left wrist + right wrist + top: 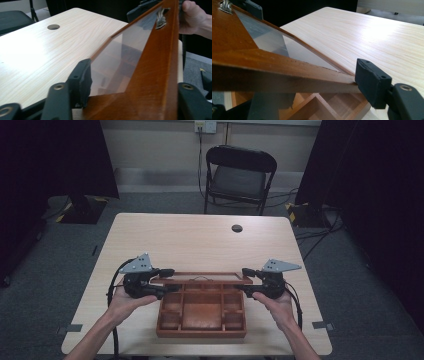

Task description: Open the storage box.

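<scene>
At the table's near edge, the left gripper and right gripper each clamp, it seems, an end of the wooden box's raised glass lid.

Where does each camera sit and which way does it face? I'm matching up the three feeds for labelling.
High view: above the person's side, looking forward and down on the table; forearms, left gripper, right gripper at the wooden box.
Left gripper view: on the left gripper, looking along the glass lid; black jaws, the far hand.
Right gripper view: on the right gripper, looking along the lid; black jaws.
Shared: both gripper views show the lid's metal clasp.
</scene>
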Demonstrator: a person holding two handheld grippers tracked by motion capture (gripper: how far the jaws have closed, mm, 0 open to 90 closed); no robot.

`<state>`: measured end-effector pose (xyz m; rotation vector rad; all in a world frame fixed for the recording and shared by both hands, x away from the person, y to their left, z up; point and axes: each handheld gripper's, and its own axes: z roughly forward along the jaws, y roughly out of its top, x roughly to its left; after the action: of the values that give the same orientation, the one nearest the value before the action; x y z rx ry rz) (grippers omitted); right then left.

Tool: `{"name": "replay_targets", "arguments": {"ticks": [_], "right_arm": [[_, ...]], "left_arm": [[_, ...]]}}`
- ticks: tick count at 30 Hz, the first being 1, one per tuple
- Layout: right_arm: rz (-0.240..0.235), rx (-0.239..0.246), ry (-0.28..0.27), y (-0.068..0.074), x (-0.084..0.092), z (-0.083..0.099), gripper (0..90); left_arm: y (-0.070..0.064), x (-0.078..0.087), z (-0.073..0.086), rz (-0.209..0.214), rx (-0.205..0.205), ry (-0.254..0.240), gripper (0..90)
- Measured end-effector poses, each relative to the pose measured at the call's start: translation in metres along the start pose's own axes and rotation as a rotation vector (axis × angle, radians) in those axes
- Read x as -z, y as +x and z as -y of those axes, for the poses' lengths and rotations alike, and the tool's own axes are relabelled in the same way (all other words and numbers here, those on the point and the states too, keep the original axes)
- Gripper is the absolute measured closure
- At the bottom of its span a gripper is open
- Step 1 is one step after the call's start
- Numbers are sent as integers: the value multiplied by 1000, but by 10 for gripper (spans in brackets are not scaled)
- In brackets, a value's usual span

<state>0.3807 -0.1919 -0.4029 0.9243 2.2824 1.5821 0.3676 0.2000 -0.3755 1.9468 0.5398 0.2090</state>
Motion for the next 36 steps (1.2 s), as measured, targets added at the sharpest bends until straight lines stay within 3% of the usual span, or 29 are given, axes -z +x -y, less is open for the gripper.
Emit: {"name": "replay_targets", "arguments": {"ticks": [8,13,19,23,36], "right_arm": [[-28,-14,-13,-2,2,-5,373],[-46,-12,-20,-2,2,-12,377],[-54,-2,-24,-2,2,-18,406],[-58,-4,-32,-4,1,-22,423],[-77,-15,-41,-9,-2,-26,429]], "left_arm": [[7,0,0,-27,20,-18,497],[9,-1,-2,-48,9,-32,506],[12,-1,-6,-49,8,-32,510],[17,-2,-6,-43,44,-50,492],[24,-2,-6,-33,65,-71,488]]}}
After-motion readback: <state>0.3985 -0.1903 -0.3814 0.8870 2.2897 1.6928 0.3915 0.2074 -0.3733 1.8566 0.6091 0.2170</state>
